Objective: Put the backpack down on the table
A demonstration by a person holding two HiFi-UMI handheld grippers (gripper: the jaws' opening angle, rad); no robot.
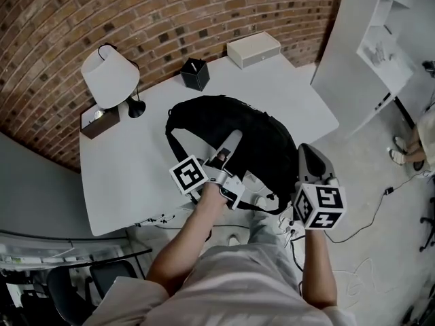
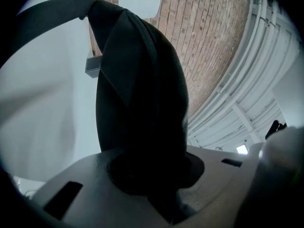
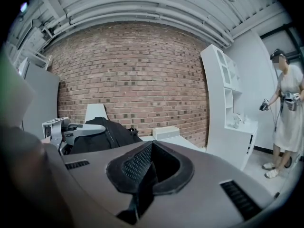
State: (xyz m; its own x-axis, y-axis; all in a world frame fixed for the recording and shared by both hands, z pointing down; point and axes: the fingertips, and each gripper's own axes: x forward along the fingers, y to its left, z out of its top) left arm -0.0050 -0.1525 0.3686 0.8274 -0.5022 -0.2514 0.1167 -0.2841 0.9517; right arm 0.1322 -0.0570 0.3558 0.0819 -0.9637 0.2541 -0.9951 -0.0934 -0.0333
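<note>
The black backpack (image 1: 262,138) is over the white table (image 1: 129,175), and its near corner reaches past the front edge. I cannot tell whether it rests on the tabletop. My left gripper (image 1: 231,142) is shut on a black strap at the bag's top. In the left gripper view, dark fabric (image 2: 137,103) fills the space between the jaws (image 2: 152,175). My right gripper (image 1: 309,158) hovers just off the bag's right side, shut and holding nothing (image 3: 142,175). From the right gripper view, the backpack (image 3: 107,132) and the left gripper (image 3: 71,129) lie to the left.
At the table's back stand a white lamp (image 1: 109,77), a brown box (image 1: 100,122), a black cube holder (image 1: 196,73) and a white box (image 1: 253,48). A white shelf unit (image 1: 380,53) stands to the right. A person (image 3: 287,113) stands near it. Cables (image 1: 374,216) lie on the floor.
</note>
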